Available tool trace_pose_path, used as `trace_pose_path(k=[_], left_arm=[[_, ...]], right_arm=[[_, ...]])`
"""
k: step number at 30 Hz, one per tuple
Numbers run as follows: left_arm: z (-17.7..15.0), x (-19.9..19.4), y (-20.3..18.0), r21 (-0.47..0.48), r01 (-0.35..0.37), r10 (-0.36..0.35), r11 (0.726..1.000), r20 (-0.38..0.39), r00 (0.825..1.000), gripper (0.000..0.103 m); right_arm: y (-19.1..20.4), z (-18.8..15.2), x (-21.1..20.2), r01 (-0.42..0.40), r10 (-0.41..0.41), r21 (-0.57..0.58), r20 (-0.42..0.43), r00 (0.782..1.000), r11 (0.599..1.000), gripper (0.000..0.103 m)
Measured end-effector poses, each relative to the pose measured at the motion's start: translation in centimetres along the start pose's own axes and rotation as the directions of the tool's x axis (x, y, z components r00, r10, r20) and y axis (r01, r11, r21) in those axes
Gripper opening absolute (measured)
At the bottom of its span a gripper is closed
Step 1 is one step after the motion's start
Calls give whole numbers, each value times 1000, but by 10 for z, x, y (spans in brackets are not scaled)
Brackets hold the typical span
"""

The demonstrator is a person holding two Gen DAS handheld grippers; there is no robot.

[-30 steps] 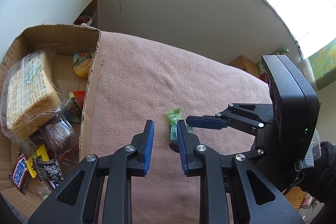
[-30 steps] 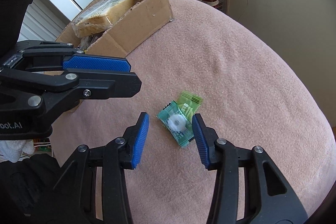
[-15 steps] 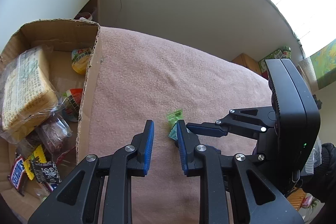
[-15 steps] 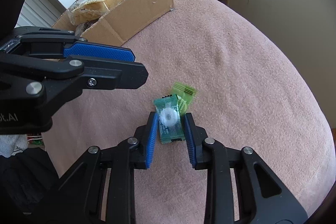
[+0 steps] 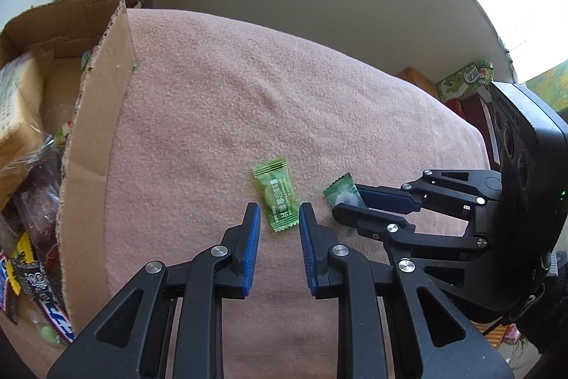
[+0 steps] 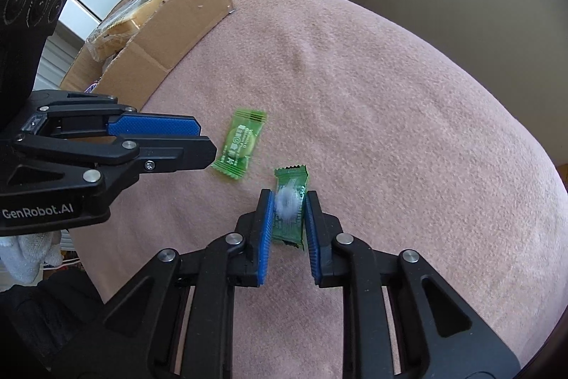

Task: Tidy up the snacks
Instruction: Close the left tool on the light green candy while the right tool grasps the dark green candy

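Observation:
Two wrapped candies lie on a pink blanket (image 5: pixel 220 87). The dark green candy (image 6: pixel 291 176) sits between the blue pads of my right gripper (image 6: pixel 288 196), whose jaws are closing and press on it from both sides. In the left wrist view, the same candy (image 5: pixel 341 191) shows at the right gripper's (image 5: pixel 346 201) tips. The light green candy (image 5: pixel 275 198) lies flat just ahead of my left gripper (image 5: pixel 278 210). That gripper is nearly shut, with only a narrow gap and nothing gripped. In the right wrist view, the left gripper (image 6: pixel 206 142) points at the light green candy (image 6: pixel 239 144).
An open cardboard box (image 5: pixel 96 116) stands at the blanket's left, holding wrapped bread (image 5: pixel 17 116), chocolate bars (image 5: pixel 32 276) and other snacks. Its wall (image 6: pixel 177 34) shows in the right wrist view too. A white wall and boxes lie beyond the blanket.
My right gripper closed on the dark green candy and drew it rightward, off the light green one. My left gripper came down closer to the light green candy, its gap unchanged.

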State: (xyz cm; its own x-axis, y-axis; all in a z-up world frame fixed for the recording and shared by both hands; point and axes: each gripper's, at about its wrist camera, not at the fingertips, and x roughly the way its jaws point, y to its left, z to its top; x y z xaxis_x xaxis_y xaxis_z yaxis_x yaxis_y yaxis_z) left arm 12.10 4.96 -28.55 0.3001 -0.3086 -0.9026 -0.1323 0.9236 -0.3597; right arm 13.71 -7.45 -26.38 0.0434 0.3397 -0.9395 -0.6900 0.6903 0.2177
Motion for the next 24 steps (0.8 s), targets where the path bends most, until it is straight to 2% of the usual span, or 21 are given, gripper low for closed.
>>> trace_pose_path(k=[6, 11, 14, 17, 19, 24], left_arm=[[7, 21, -6, -6, -59, 59, 998, -18, 998, 21], [10, 27, -24, 57, -145, 146, 988, -10, 989, 21], [7, 32, -38, 134, -214, 215, 968, 12, 977, 21], [-1, 38, -55, 237, -295, 291, 926, 53, 955, 21], [-3, 38, -57, 245, -303, 295, 921, 71, 953, 20], [-2, 27, -36, 176, -234, 226, 956, 65, 972, 19]], right_arm=[[-12, -6, -5, 19, -20, 57, 11, 1000, 998, 18], [-19, -6, -8, 22, -23, 73, 12, 1000, 997, 18], [-21, -6, -7, 21, -22, 84, 12, 1000, 996, 18], [-24, -4, -8, 17, -19, 93, 12, 1000, 995, 18], [-24, -5, -8, 17, -19, 98, 13, 1000, 995, 18], [-22, -5, -9, 25, -27, 93, 15, 1000, 995, 15]])
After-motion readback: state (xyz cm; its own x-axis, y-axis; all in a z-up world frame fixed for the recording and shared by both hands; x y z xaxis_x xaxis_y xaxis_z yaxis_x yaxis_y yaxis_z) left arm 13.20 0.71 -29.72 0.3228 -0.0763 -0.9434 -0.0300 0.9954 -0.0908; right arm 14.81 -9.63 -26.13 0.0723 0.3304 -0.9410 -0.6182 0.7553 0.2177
